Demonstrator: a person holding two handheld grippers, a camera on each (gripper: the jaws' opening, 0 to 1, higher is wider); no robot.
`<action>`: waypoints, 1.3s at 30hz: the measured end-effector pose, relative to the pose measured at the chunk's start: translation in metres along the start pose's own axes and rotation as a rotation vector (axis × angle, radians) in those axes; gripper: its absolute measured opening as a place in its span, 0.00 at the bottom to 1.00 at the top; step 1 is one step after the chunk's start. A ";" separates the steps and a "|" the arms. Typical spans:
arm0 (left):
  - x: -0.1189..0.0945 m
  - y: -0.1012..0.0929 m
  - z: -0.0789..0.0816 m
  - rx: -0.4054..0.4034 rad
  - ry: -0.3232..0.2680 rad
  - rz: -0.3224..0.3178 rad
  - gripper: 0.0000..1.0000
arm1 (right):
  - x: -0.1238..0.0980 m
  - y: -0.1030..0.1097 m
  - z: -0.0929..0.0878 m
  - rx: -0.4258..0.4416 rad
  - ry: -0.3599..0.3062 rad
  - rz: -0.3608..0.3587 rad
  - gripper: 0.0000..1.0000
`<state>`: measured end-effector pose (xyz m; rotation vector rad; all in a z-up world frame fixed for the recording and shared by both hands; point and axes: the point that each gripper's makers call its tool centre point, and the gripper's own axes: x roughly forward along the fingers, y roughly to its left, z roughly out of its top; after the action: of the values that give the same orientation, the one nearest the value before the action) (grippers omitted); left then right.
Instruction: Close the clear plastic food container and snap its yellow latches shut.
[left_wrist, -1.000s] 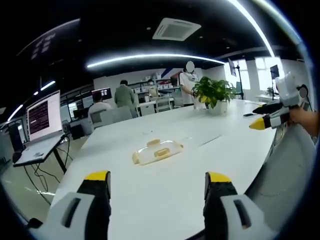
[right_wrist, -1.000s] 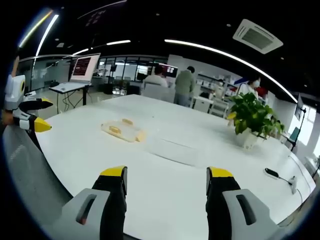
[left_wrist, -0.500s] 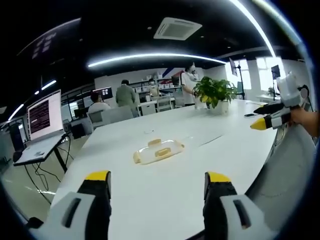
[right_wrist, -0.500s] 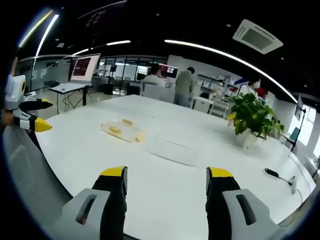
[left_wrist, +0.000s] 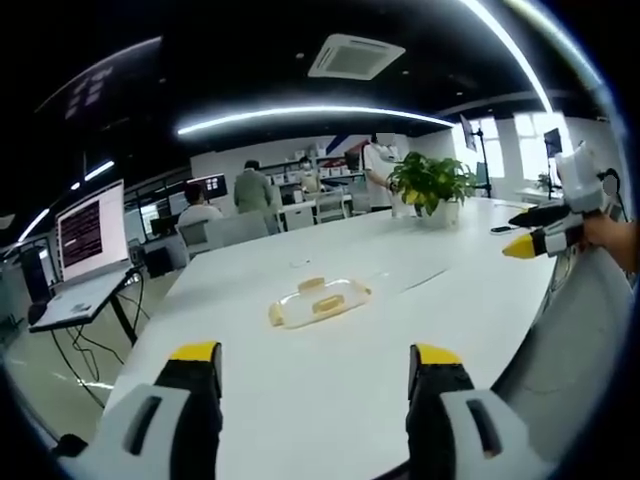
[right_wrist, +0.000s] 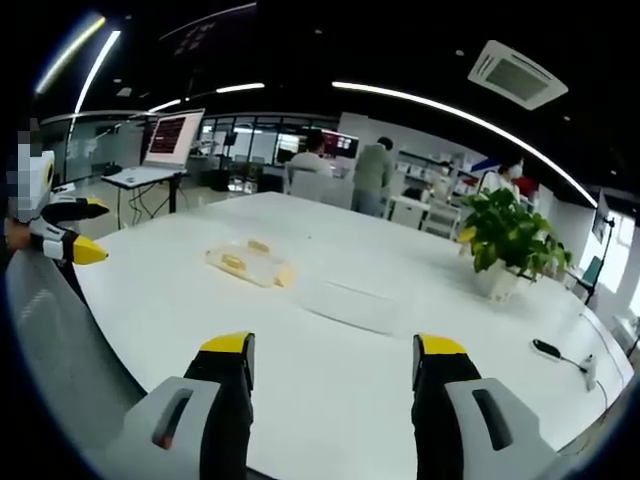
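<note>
A clear lid with yellow latches (left_wrist: 318, 302) lies flat on the white table (left_wrist: 300, 390), well ahead of my left gripper (left_wrist: 315, 355), whose jaws stand wide open with nothing between them. Just right of the lid is a faint clear container base (left_wrist: 405, 277). From the right gripper view, the lid (right_wrist: 248, 265) sits to the left of the clear base (right_wrist: 345, 300). My right gripper (right_wrist: 334, 345) is open and empty, back from both parts. Each gripper also shows at the other view's edge: the right gripper (left_wrist: 545, 232) and the left gripper (right_wrist: 62, 235), both held off the table.
A potted plant (left_wrist: 430, 185) (right_wrist: 510, 240) stands at the table's far end. A dark phone with a cable (right_wrist: 548, 348) lies near it. A laptop on a stand (left_wrist: 88, 245) (right_wrist: 165, 140) is beside the table. People stand and sit at desks beyond.
The lid and base lie where they were. Both grippers stay open and almost still. People in the background have shifted a little.
</note>
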<state>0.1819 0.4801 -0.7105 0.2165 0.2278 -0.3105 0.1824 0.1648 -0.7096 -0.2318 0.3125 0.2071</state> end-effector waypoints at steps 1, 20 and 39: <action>0.000 0.000 0.000 0.001 -0.001 0.001 0.73 | 0.000 0.000 0.000 0.000 -0.003 0.002 0.62; 0.011 0.005 0.010 0.070 0.038 -0.059 0.77 | 0.014 0.014 -0.002 -0.039 0.051 0.184 0.59; 0.070 0.048 0.026 0.191 0.093 -0.220 0.71 | 0.078 0.025 0.059 -0.420 -0.043 0.359 0.54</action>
<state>0.2671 0.4995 -0.6954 0.3967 0.3150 -0.5424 0.2656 0.2163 -0.6855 -0.5862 0.2642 0.6339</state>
